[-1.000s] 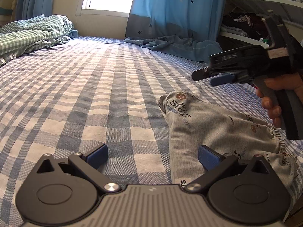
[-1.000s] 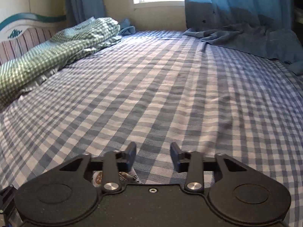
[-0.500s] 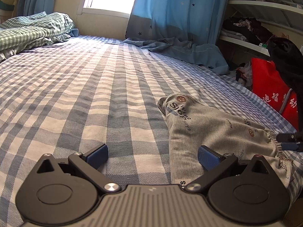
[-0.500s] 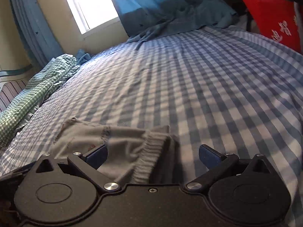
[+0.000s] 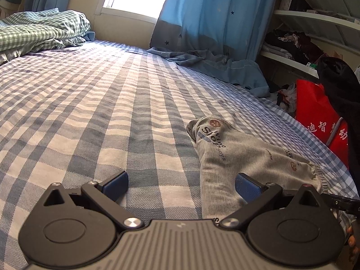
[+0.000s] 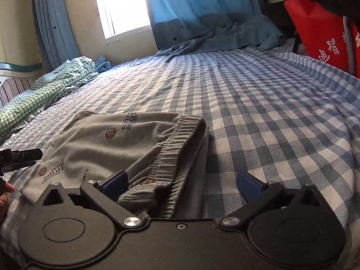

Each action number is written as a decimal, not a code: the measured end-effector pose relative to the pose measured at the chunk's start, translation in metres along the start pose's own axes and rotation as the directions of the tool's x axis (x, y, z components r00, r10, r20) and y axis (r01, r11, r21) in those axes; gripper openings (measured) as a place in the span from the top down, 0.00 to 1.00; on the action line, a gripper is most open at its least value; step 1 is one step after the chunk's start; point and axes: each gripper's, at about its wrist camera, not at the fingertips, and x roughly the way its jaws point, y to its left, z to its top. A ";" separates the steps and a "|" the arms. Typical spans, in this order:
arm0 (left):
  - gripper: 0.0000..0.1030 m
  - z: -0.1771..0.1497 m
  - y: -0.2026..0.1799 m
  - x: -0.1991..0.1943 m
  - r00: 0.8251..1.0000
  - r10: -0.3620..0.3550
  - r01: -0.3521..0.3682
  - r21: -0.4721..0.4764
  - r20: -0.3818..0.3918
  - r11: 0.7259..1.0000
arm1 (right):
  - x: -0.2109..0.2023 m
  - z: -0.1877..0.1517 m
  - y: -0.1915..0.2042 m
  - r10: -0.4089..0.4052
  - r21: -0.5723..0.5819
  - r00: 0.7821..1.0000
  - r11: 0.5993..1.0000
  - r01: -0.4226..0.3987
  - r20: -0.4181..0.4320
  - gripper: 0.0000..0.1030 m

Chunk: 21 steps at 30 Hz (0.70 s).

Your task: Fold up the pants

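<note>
Through the left wrist camera we see our left gripper (image 5: pixel 181 183) low over the blue-and-white checked bedsheet (image 5: pixel 94 112), its 2 blue pads (image 5: pixel 115 183) spread wide and gripping nothing. The grey printed pants (image 5: pixel 236 155) lie folded on the sheet toward the right; one end runs under the right-hand pad, though we cannot tell whether that pad touches the cloth. Part of the right gripper (image 5: pixel 342 201) pokes in at the right edge, beside the elastic waistband. Further back are a rumpled green gingham quilt (image 5: pixel 40 31), a blue star-print curtain (image 5: pixel 209 22) and a red bag (image 5: pixel 315 112).

Through the right wrist camera, our right gripper (image 6: pixel 181 183) has just been opening and now stands fully released. The pants (image 6: pixel 108 141) lie on the checked bedsheet (image 6: pixel 258 103) with the gathered waistband (image 6: pixel 171 148) passing between the 2 pads (image 6: pixel 115 183), close against the left one; neither pad presses on it. The left gripper's tip (image 6: pixel 22 155) shows at the left edge, above the far end of the pants. The red bag (image 6: pixel 319 31) stands at upper right.
</note>
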 end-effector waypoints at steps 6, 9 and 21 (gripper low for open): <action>0.00 0.003 -0.005 0.004 0.999 0.021 -0.021 0.027 -0.026 0.999 | 0.000 0.006 -0.009 0.021 0.080 1.000 0.997 -0.022 0.002 0.00; 0.00 0.008 -0.016 0.011 0.996 0.051 -0.044 0.102 -0.066 0.994 | 0.002 0.012 -0.011 0.029 0.112 0.999 0.993 -0.027 -0.019 0.00; 0.00 0.034 -0.045 0.041 0.970 0.082 -0.061 0.094 -0.229 0.994 | 0.006 0.021 -0.020 0.087 0.241 0.996 0.967 -0.084 -0.005 0.00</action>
